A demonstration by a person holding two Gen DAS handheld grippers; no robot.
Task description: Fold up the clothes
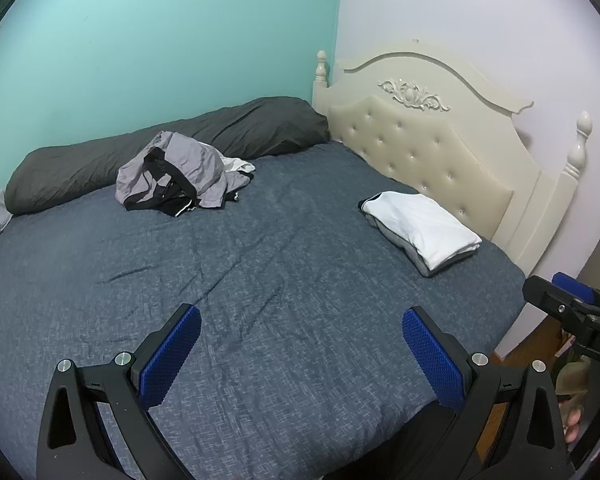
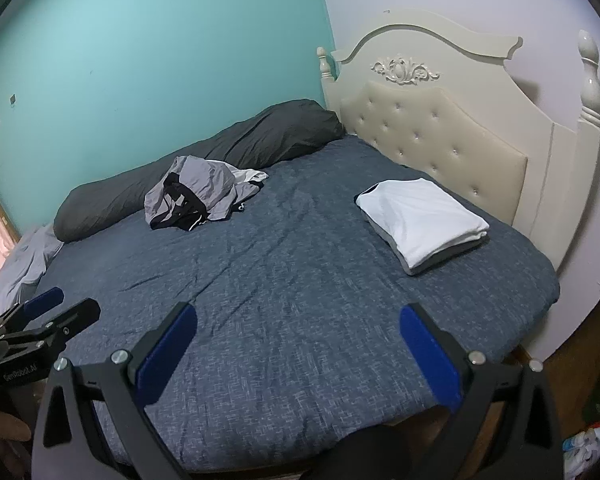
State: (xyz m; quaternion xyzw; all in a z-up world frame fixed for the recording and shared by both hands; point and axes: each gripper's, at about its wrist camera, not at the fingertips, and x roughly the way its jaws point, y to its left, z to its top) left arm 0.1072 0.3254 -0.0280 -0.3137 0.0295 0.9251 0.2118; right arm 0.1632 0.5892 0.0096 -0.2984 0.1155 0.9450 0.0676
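Observation:
A crumpled heap of grey, black and white clothes (image 1: 176,176) (image 2: 200,196) lies at the far side of the blue bedcover (image 1: 260,272) (image 2: 284,288). A folded stack with a white garment on top (image 1: 420,228) (image 2: 422,222) rests by the headboard. My left gripper (image 1: 300,354) hovers open over the near part of the bed, nothing between its blue pads. My right gripper (image 2: 296,350) is likewise open and holds nothing. Each gripper shows at the edge of the other's view: the right gripper (image 1: 564,304), the left gripper (image 2: 48,316).
A long dark grey pillow (image 1: 160,148) (image 2: 204,160) lies along the teal wall. A cream tufted headboard (image 1: 432,148) (image 2: 440,128) bounds the right side. A pale grey cloth (image 2: 20,268) lies at the bed's left end. Wooden floor (image 2: 572,364) with clutter shows at right.

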